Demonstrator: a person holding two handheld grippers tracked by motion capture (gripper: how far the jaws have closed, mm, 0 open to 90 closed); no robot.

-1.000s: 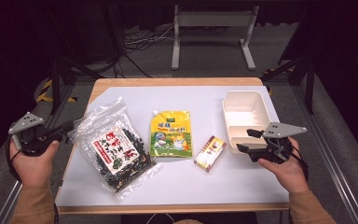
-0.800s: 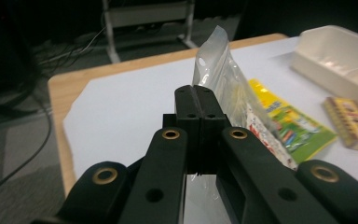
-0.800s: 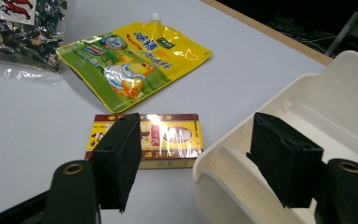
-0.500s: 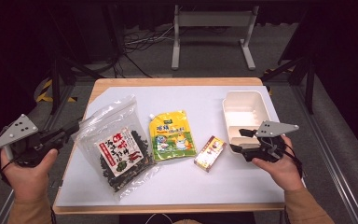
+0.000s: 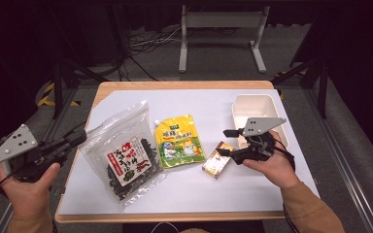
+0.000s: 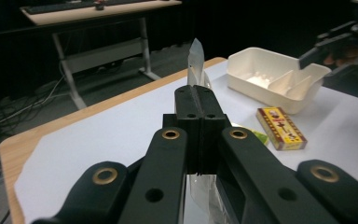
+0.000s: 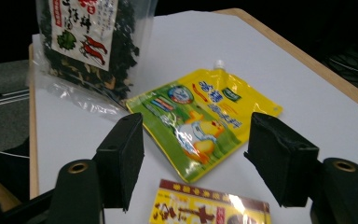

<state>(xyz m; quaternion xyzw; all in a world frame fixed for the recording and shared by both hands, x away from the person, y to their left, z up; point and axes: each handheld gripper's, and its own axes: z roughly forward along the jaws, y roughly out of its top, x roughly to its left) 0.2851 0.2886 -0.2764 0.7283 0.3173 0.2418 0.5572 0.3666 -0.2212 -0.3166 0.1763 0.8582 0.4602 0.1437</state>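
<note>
A clear bag of dark dried leaves with a red and white label (image 5: 126,160) lies on the left of the white table top (image 5: 213,102). My left gripper (image 5: 77,140) is shut on its upper left corner, and the clear plastic edge (image 6: 196,60) sticks up from between the jaws of the left gripper (image 6: 199,93). A yellow spouted pouch (image 5: 177,143) lies in the middle. My right gripper (image 5: 226,142) stands open just above a small yellow and red box (image 5: 217,160). Its jaws have been closing slightly. The box (image 7: 209,205) lies below the gap of the right gripper (image 7: 198,144), untouched by the pads.
A cream divided tray (image 5: 234,111) stands at the right, just behind my right hand. The pouch (image 7: 200,121) and the bag (image 7: 88,42) lie beyond the box in the right gripper view. Stand legs and cables are on the dark floor past the table.
My left hand has drawn left and up with the bag's corner in its jaws. My right gripper has moved left from beside the tray to over the small box.
</note>
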